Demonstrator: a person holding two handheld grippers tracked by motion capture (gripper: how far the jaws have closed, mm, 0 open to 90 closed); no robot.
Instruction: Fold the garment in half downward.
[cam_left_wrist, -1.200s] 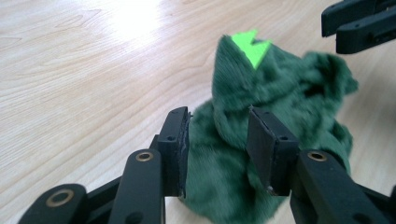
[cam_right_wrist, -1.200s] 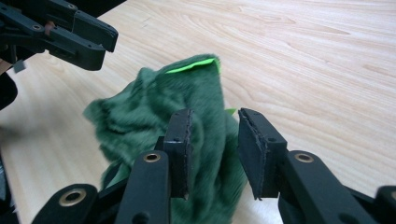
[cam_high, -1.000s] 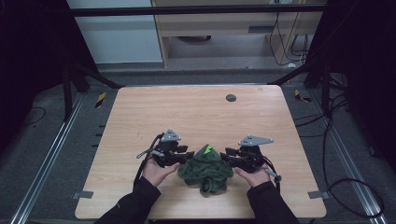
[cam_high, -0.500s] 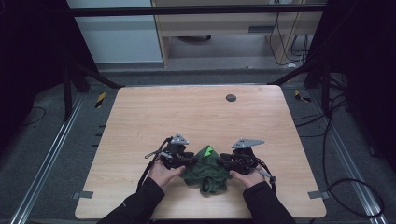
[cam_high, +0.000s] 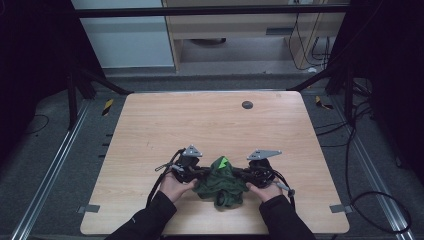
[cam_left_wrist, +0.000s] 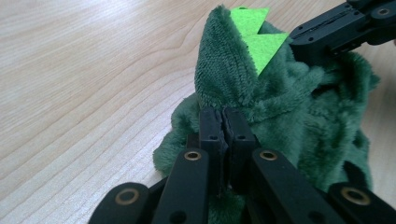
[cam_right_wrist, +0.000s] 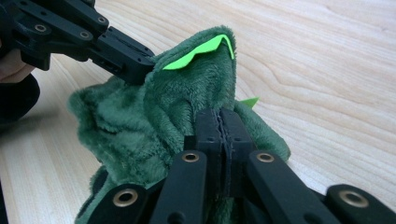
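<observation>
Dark green plush garment (cam_high: 220, 182) with bright green felt spikes, bunched on the near table (cam_high: 200, 120) edge.
Opposite sides are pinched by the just-closed left gripper (cam_left_wrist: 225, 122) and right gripper (cam_right_wrist: 220, 122).

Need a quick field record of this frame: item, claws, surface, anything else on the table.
item: green plush garment with bright green felt spikes, bunched up
left claw: has just closed, pinching the plush
right claw: has just closed, pinching the plush
surface: wooden table, garment near its front edge
other: small dark round spot near the far edge
</observation>
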